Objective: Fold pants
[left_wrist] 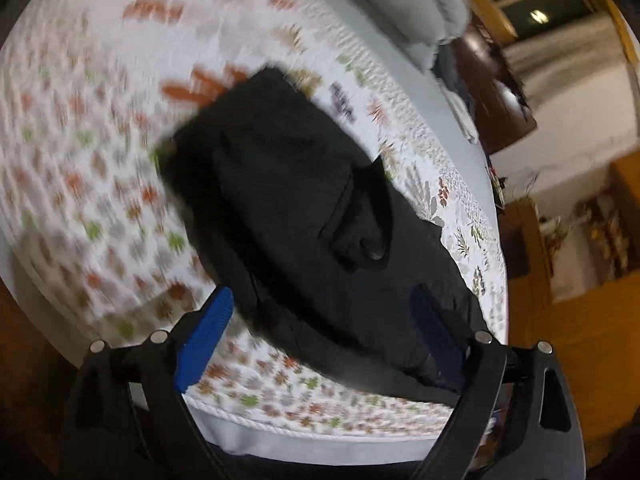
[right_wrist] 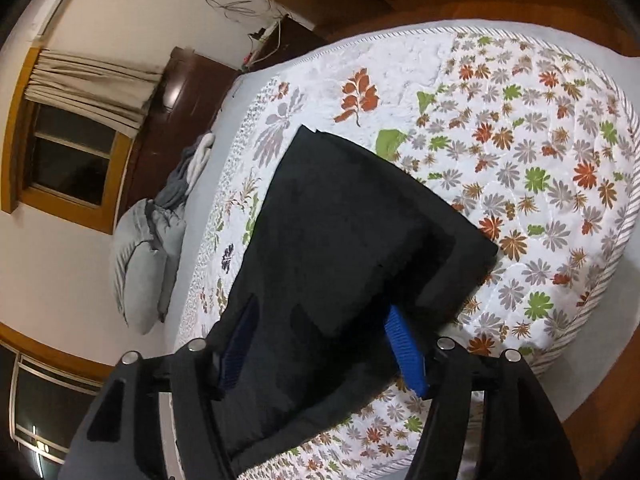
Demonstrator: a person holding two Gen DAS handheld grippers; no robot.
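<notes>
**Pants half folded on the bed**

We hover our left gripper [left_wrist: 320, 336] and right gripper [right_wrist: 324, 344], jaws spread and pinching nothing, over the black fabric pants [right_wrist: 340, 240]. They lie doubled near the edge of the floral quilted mattress [right_wrist: 540, 160], probably so that we can reach the next fold.

Pants [right_wrist: 344, 232]: solid black. Mattress [right_wrist: 520, 152]: white quilted cover printed with orange, green, grey and brown leaves; larger orange and grey sprigs toward its headboard edge; striped piping along the edge. Claw pads [right_wrist: 404, 348]: blue, ribbed, on black frames. Pillows [right_wrist: 140, 248]: grey. Headboard [right_wrist: 176, 96]: dark brown. Curtain [right_wrist: 88, 80]: beige.
</notes>
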